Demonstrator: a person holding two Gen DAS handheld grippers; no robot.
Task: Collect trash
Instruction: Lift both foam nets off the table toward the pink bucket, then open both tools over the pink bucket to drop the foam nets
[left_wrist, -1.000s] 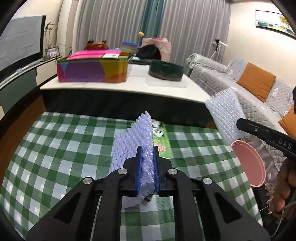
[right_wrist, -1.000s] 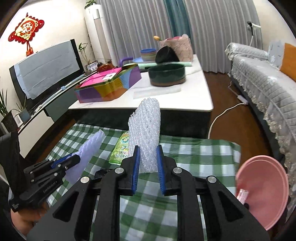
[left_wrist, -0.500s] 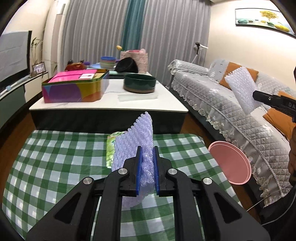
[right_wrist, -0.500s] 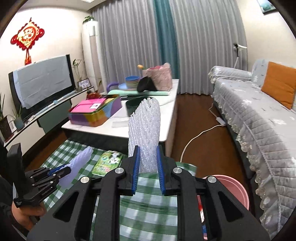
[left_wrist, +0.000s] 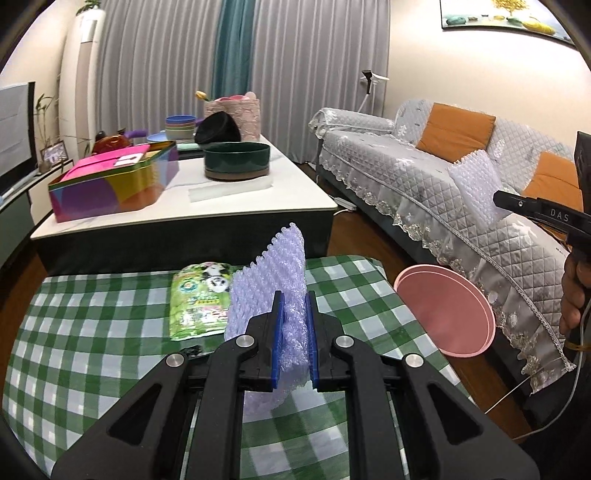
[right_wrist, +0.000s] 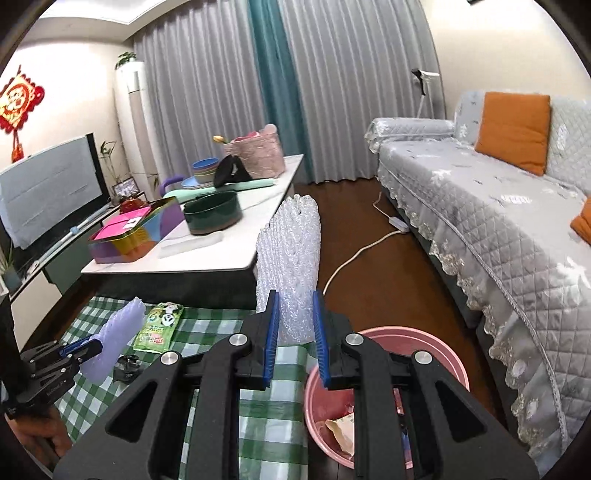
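My left gripper (left_wrist: 293, 325) is shut on a purple foam net sleeve (left_wrist: 269, 280) and holds it above the green checked tablecloth (left_wrist: 92, 332). My right gripper (right_wrist: 295, 328) is shut on a white foam net sleeve (right_wrist: 291, 251), held over the near rim of the pink bin (right_wrist: 436, 343), which holds paper scraps. The bin (left_wrist: 447, 306) stands on the floor right of the table. A green panda wrapper (left_wrist: 199, 302) lies flat on the cloth just beyond the left gripper. The white sleeve (left_wrist: 476, 192) and right gripper also show at the far right of the left wrist view.
A white coffee table (left_wrist: 229, 199) stands behind, carrying a colourful tin (left_wrist: 110, 181) and a dark green bowl (left_wrist: 236, 160). A grey sofa (right_wrist: 498, 221) with orange cushions runs along the right. A white cable (right_wrist: 354, 254) lies on the wood floor. A small dark object (right_wrist: 127, 365) lies on the cloth.
Both grippers have risen and swung right. The right gripper with the white sleeve now hangs over the pink bin. The left gripper still holds the purple sleeve.
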